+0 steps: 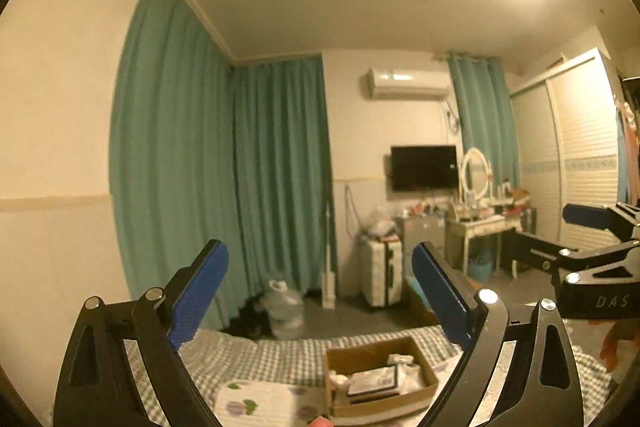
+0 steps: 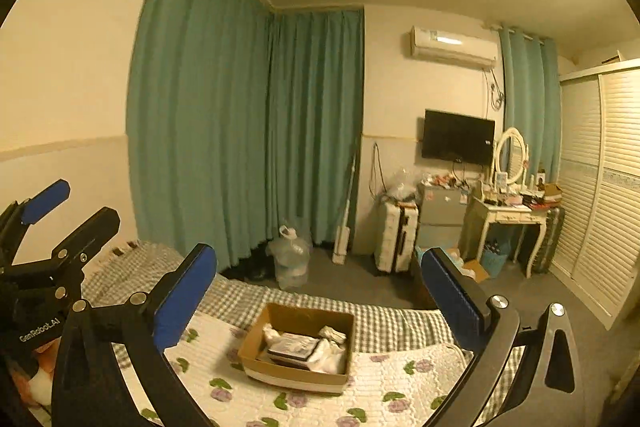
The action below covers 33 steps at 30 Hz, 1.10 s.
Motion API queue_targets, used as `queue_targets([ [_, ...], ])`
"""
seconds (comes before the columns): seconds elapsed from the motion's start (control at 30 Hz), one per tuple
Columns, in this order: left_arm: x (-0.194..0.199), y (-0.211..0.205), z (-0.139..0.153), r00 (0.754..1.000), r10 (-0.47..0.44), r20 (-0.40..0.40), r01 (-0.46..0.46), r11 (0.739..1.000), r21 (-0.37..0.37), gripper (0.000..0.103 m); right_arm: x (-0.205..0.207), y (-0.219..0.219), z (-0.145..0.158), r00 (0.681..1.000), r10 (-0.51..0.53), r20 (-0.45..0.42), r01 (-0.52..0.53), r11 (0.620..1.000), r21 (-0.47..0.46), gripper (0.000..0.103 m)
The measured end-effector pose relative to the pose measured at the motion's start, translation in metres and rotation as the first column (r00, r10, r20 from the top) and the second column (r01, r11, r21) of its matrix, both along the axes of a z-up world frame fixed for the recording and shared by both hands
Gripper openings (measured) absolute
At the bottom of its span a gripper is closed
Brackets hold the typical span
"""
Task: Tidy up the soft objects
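We hold both grippers raised, the left gripper (image 1: 320, 291) and right gripper (image 2: 318, 293) with fingers spread and empty. The cardboard box (image 2: 298, 345) of soft things sits on the bed (image 2: 400, 323); next we judge we must lower toward it.

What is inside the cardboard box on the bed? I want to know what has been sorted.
The cardboard box holds white soft items around a flat dark-edged packet. Anything beneath them is covered and cannot be seen.

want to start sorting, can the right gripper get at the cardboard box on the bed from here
Probably yes. The right gripper is open, and the cardboard box sits open-topped on the floral quilt straight ahead, with nothing between them.
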<state>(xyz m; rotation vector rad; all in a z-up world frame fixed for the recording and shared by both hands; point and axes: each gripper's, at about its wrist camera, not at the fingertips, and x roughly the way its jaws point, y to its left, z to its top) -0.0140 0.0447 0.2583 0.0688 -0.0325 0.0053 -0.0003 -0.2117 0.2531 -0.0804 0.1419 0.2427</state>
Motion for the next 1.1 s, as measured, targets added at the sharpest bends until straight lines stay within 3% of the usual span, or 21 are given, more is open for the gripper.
queue_targets([
  [0.2,-0.001,0.021,-0.040,0.999,0.031,0.016,-0.031,0.999,-0.012,0.097,-0.025,0.005,-0.041,0.992,0.060,0.115,-0.064,0.998,0.027,0.103],
  [0.33,0.022,0.041,-0.087,0.998,0.041,-0.044,-0.044,0.997,-0.069,0.098,-0.014,0.009,-0.092,0.991,0.011,0.132,-0.017,0.999,0.046,0.103],
  [0.47,0.048,0.046,-0.141,0.988,0.084,-0.130,-0.095,0.993,-0.076,0.098,0.025,0.009,-0.155,0.999,0.006,0.048,-0.010,0.997,0.077,0.103],
  [0.63,0.077,0.026,-0.211,0.965,0.121,-0.234,-0.117,0.993,0.031,0.098,0.068,0.011,-0.234,0.997,-0.063,-0.046,0.064,0.997,0.034,0.103],
  [0.73,0.091,0.021,-0.240,0.945,0.119,-0.304,-0.110,0.993,0.046,0.098,0.085,0.006,-0.271,0.990,-0.062,-0.130,0.068,0.997,0.044,0.103],
  [0.93,0.094,0.021,-0.255,0.931,0.113,-0.346,-0.103,0.994,0.045,0.098,0.092,0.008,-0.296,0.980,-0.057,-0.192,0.060,0.998,0.010,0.103],
  [1.1,0.092,0.026,-0.257,0.929,0.105,-0.354,-0.101,0.994,0.030,0.098,0.087,0.014,-0.286,0.982,-0.052,-0.180,0.054,0.998,0.008,0.103],
])
